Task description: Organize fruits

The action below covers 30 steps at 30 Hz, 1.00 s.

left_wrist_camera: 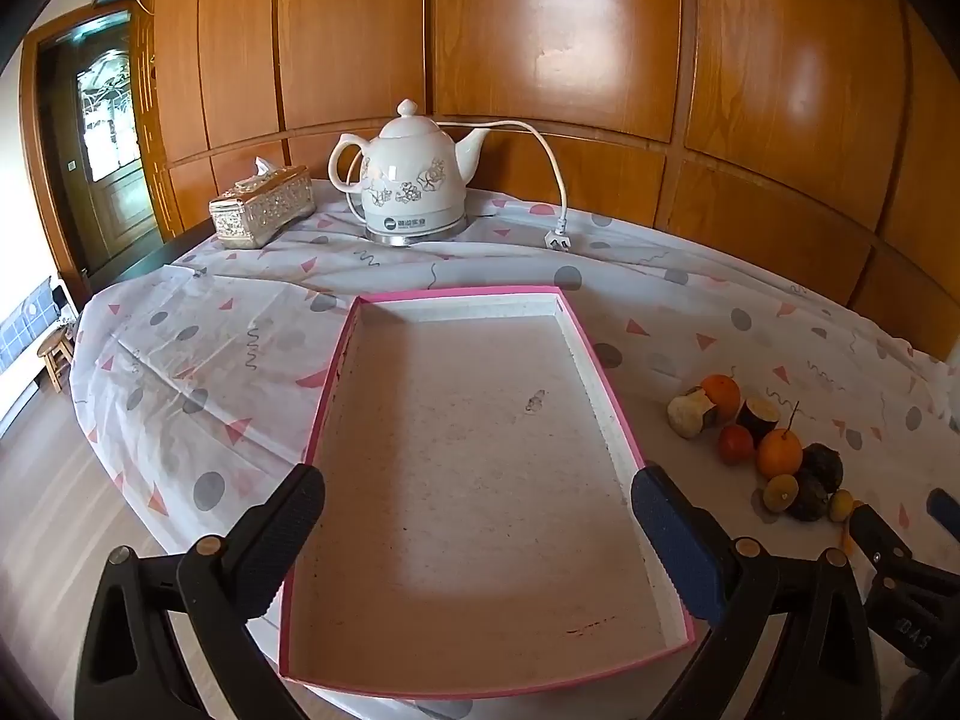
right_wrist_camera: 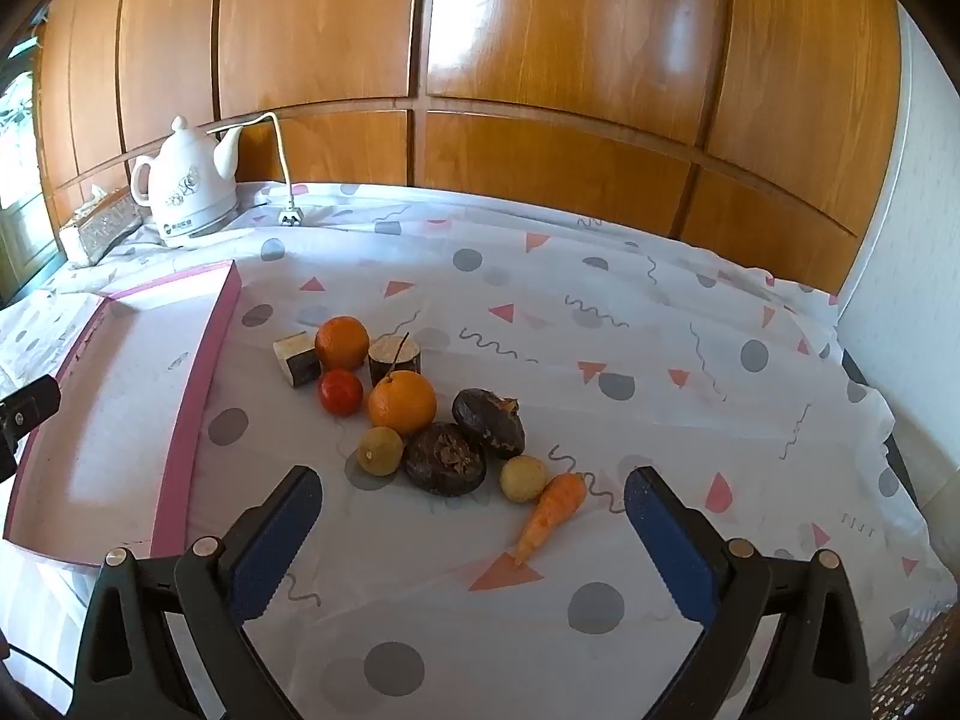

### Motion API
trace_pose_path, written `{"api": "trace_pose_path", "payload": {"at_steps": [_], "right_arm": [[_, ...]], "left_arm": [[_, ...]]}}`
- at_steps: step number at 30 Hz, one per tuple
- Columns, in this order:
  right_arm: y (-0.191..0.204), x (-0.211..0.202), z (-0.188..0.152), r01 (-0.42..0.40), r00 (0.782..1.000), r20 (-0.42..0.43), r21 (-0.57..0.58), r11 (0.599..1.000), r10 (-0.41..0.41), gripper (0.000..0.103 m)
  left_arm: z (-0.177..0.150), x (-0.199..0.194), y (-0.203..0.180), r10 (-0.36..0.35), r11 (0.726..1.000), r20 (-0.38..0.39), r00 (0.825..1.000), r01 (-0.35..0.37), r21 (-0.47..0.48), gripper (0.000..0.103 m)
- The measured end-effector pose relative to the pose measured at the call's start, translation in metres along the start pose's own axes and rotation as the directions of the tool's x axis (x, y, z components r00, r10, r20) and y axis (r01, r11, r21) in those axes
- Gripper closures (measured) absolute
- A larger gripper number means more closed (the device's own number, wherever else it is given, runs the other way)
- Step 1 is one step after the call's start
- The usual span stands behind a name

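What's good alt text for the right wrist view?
Open right tongs hover over a pile of produce on a patterned tablecloth: oranges, dark fruits, a carrot. An empty pink tray lies to its left, a white kettle behind.

Bright daylight, glare on wood panels (left_wrist_camera: 570, 36), fisheye-curved edges.

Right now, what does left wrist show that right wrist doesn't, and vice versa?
Left wrist only: the doorway, a wooden stool, and the whole floor of the empty pink tray.
Right wrist only: the full carrot and the white wall.
Both: kettle, tissue box, fruit pile, both grippers open.
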State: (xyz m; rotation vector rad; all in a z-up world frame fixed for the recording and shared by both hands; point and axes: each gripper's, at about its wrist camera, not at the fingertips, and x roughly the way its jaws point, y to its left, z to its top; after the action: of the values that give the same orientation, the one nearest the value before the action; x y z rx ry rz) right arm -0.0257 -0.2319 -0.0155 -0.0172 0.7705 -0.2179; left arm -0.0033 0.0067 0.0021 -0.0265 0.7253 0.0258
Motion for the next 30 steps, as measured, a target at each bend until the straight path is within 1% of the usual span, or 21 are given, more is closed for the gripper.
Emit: {"api": "trace_pose_path", "payload": {"at_steps": [15, 20, 30], "right_arm": [[0.0034, -0.0025, -0.0017, -0.003, 1.000, 0.019, -0.023, 1.000, 0.003, 0.000], [0.0004, -0.0017, -0.0012, -0.002, 1.000, 0.020, -0.014, 1.000, 0.003, 0.000], [0.0000, -0.0014, -0.0009, -0.003, 1.000, 0.023, -0.015, 1.000, 0.003, 0.000]], "left_arm": [[-0.0001, 0.0003, -0.0008, -0.005, 1.000, -0.012, 1.000, 0.004, -0.007, 0.000], [-0.0003, 0.0022, -0.0013, -0.012, 1.000, -0.023, 1.000, 0.012, -0.010, 0.000], [-0.0002, 0.0013, -0.0023, -0.015, 1.000, -0.018, 1.000, 0.015, -0.011, 0.000]]}}
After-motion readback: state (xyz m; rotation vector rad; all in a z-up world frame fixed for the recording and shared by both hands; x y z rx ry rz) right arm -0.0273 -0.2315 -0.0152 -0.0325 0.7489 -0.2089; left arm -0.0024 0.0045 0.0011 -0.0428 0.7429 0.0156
